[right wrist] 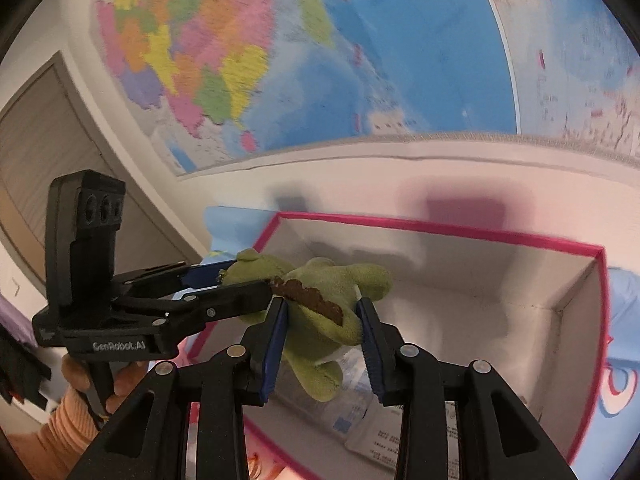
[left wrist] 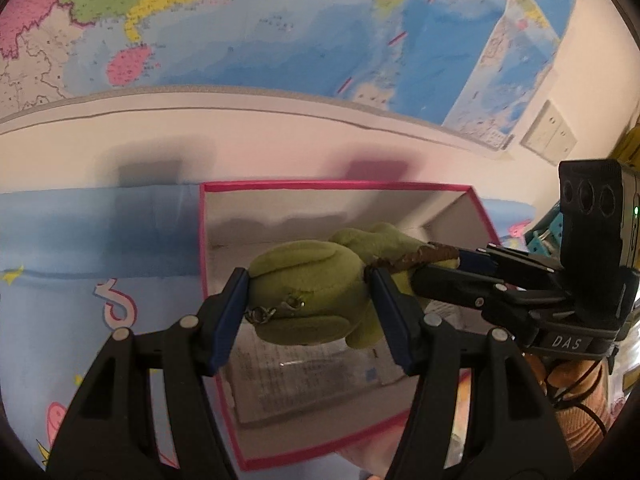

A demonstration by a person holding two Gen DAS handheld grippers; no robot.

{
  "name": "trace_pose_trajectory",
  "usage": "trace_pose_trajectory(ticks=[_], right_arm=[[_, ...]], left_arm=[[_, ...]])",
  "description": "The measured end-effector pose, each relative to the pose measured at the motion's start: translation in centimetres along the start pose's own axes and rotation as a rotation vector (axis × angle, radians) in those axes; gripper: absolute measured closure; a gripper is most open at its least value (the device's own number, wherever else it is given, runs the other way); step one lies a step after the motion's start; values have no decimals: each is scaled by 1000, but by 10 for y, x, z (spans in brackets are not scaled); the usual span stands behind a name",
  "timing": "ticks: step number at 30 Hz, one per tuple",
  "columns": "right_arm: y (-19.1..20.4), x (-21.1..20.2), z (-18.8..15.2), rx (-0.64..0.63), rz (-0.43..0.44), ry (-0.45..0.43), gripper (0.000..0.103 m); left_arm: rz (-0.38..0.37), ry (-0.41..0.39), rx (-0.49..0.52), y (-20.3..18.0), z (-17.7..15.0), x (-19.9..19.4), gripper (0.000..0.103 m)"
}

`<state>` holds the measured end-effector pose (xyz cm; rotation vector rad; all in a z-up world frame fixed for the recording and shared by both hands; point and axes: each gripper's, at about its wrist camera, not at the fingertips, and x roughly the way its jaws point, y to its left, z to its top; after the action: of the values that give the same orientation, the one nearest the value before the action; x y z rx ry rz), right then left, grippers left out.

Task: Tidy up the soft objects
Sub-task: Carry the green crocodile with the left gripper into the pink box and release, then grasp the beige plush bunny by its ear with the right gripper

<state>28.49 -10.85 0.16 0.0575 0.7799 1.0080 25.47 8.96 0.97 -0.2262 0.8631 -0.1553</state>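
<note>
A green plush toy [left wrist: 308, 292] with a brown ridged back and a small metal clasp hangs over the open pink-rimmed box [left wrist: 340, 186]. My left gripper [left wrist: 307, 280] is shut on the toy's head end. My right gripper [right wrist: 322, 312] is shut on its body [right wrist: 320, 320], near the brown ridge. Both hold it in the air above the box's white inside. The right gripper also shows in the left wrist view [left wrist: 460, 264], coming in from the right. The left gripper shows in the right wrist view [right wrist: 224, 276], coming in from the left.
The box [right wrist: 440, 226] stands on a light blue patterned sheet [left wrist: 80, 280] against a white wall with a large map [left wrist: 280, 20]. Printed paper and plastic packets [right wrist: 380, 420] lie on the box floor. A wall socket [left wrist: 550, 132] is at the right.
</note>
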Motion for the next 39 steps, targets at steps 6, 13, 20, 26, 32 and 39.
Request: trace_pose_trajectory(ticks=[6, 13, 20, 26, 32, 39], right_arm=[[-2, 29, 1, 23, -61, 71, 57], [-10, 23, -7, 47, -117, 72, 44], [-6, 33, -12, 8, -179, 144, 58], [7, 57, -2, -25, -192, 185, 77], [5, 46, -6, -12, -198, 144, 60], [15, -51, -34, -70, -111, 8, 55]], left_arm=[[65, -22, 44, -11, 2, 5, 41], [81, -47, 49, -11, -2, -3, 41], [56, -49, 20, -3, -8, -10, 41], [42, -59, -5, 1, -14, -15, 41], [7, -97, -22, -2, -27, -36, 41], [-151, -187, 43, -31, -59, -89, 39]])
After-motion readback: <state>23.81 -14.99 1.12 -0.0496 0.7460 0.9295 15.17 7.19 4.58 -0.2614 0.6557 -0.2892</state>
